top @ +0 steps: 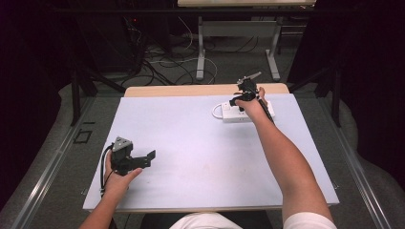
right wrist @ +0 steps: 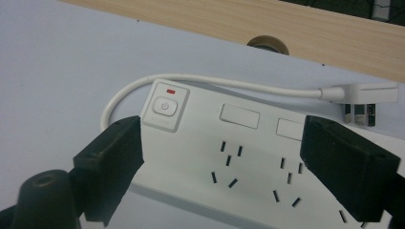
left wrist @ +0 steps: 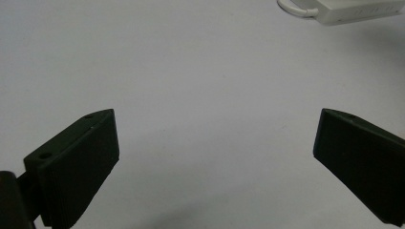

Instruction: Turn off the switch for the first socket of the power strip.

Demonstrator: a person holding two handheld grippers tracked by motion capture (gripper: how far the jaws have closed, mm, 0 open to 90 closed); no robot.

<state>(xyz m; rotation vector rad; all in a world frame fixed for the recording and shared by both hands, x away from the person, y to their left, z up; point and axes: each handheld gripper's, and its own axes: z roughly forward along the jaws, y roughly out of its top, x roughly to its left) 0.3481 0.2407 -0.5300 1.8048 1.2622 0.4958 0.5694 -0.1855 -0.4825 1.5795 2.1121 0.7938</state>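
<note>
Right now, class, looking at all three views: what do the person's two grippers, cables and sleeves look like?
Both tools are black. The left gripper carries a grey three-cornered plate on top, and a black cable loops from it. Its fingers are flat, ribbed black blocks with small screw holes. The right gripper has similar blocky black fingers. The forearms are bare below short white sleeves.

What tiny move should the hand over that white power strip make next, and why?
Probably lift away a little: the right hand-held gripper hangs open over the power strip, its jaws apart and gripping nothing, beside the power button.
</note>
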